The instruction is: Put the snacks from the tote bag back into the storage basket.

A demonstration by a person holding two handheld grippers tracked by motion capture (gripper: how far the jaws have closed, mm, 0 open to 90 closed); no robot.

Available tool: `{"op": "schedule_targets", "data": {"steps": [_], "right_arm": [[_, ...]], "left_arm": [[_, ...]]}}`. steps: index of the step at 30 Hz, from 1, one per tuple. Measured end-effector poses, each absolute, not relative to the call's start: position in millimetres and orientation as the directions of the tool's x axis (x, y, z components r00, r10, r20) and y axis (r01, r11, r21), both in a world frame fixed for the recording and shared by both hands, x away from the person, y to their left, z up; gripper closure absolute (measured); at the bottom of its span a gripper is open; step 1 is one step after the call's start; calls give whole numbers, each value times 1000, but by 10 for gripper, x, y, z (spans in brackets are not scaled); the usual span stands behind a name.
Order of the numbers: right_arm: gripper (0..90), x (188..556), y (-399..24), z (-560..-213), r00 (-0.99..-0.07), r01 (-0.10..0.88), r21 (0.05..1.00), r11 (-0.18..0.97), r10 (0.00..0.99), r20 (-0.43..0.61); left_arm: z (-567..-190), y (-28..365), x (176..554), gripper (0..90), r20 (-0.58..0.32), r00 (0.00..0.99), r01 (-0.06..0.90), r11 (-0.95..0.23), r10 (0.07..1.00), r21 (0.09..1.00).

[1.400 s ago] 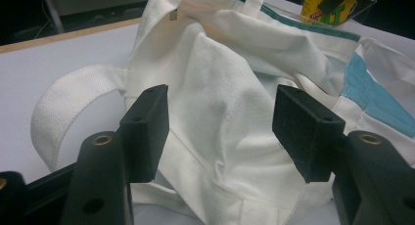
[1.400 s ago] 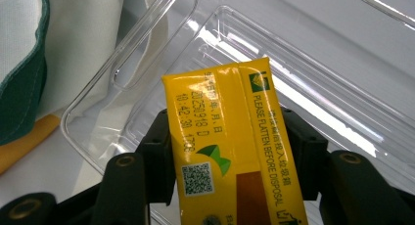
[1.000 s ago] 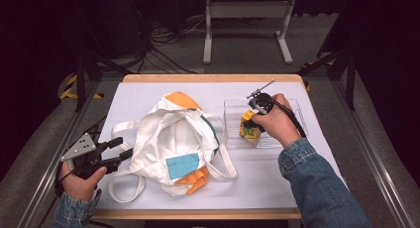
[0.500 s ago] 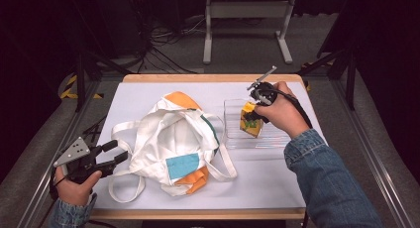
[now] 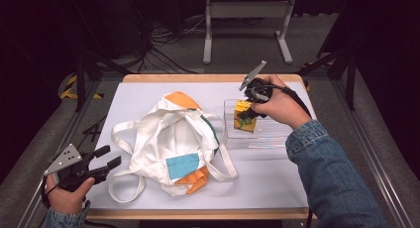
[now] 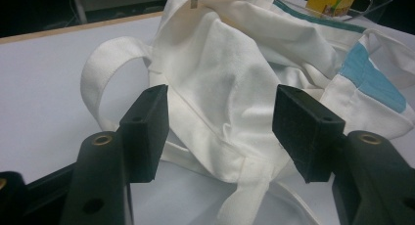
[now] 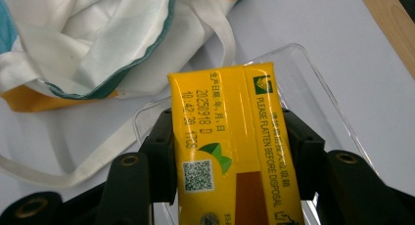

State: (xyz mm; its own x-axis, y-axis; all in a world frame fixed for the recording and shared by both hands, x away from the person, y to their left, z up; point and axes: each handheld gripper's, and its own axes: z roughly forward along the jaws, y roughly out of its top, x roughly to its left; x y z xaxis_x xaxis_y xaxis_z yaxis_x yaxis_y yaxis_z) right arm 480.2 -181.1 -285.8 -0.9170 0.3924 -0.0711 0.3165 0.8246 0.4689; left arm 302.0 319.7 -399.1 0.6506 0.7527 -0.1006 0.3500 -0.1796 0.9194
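Observation:
A yellow drink carton hangs above a clear plastic tray at the table's right, with my right gripper shut on its sides. A white cloth tote bag with orange, teal and blue patches lies crumpled in the middle of the table. My left gripper is open at the table's front left corner, its jaws pointing at the bag's strap with nothing between them.
The white table top has a wooden edge at the back. A metal stand and cables lie on the dark floor beyond. Metal rails run along both sides of the table.
My right gripper has lifted the carton up out of the tray. My left gripper has drifted slightly back toward the front left corner, still open.

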Motion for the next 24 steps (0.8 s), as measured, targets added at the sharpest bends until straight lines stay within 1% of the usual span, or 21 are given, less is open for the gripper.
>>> {"op": "schedule_targets", "data": {"steps": [6,9,13,15,18,21,24], "right_arm": [[501,4824,-1766,-2866,-963,194,474,859,259,-77],[501,4834,-1767,-2862,-971,157,468,870,222,-86],[501,4852,-1786,-2867,-975,121,465,877,193,-110],[501,4851,-1796,-2869,-975,125,463,878,195,-106],[501,4856,-1830,-2896,-978,104,464,880,175,-112],[501,4851,-1850,-2942,-983,94,462,882,156,-99],[501,4847,-1873,-2989,-988,63,463,884,120,-95]], "left_arm": [[-3995,3213,3019,397,-103,649,349,-174,754,921],[-3992,3208,3026,397,-105,650,349,-174,753,921],[-3993,3194,3048,399,-100,659,344,-181,745,921],[-3994,3188,3053,399,-102,661,344,-180,743,922],[-3996,3182,3059,399,-109,660,349,-175,743,921],[-3993,3185,3067,399,-96,668,339,-187,738,922],[-3988,3176,3061,398,-100,669,339,-182,737,923]]}}
